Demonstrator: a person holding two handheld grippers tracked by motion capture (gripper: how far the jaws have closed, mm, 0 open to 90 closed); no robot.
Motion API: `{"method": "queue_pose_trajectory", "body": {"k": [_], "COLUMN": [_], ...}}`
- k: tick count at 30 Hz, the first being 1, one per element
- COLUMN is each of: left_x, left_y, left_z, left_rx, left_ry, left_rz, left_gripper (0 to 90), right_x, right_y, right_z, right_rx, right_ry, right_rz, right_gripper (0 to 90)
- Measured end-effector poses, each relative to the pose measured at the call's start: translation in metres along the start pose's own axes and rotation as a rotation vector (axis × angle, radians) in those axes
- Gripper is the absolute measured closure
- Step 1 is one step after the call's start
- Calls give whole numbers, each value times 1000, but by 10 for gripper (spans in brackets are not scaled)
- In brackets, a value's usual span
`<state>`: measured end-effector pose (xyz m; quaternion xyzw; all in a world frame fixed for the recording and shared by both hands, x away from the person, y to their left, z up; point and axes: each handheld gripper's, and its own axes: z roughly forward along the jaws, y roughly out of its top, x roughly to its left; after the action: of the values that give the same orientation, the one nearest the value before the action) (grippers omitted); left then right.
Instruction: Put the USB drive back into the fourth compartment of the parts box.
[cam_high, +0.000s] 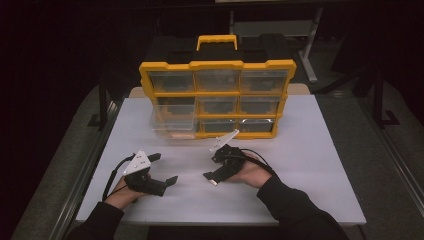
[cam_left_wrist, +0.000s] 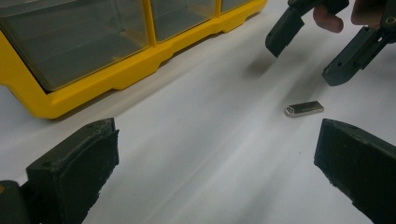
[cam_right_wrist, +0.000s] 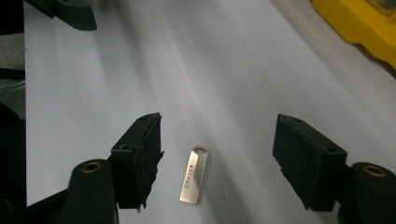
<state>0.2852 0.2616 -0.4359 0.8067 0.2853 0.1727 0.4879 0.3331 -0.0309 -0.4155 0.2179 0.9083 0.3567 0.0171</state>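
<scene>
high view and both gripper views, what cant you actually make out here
- Drawer contents of the yellow organizer: in the high view the dim light and cloudy fronts hide them; in the left gripper view the top edge cuts the drawers off.
- Silver USB stick: engraving too small to read surely in the right gripper view, and in the high view the stick is a speck by the right gripper.
- Left gripper: its jaw pads face away in the high view.

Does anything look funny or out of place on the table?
One clear drawer at the left of the yellow organizer box sticks out past its front, while the others sit flush. A small metal USB stick lies loose on the white table, between the open jaws of the right gripper. Nothing looks spilled or broken.
</scene>
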Motion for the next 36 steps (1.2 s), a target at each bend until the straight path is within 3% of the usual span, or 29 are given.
{"method": "queue_pose_trajectory", "body": {"k": [36], "left_x": [-1], "left_y": [0], "left_z": [0], "left_rx": [3], "left_ry": [0], "left_rz": [2], "left_gripper": [0], "right_x": [9], "right_y": [-9], "right_z": [21], "right_rx": [170], "right_ry": [-12], "right_rz": [-83], "right_gripper": [641]}}
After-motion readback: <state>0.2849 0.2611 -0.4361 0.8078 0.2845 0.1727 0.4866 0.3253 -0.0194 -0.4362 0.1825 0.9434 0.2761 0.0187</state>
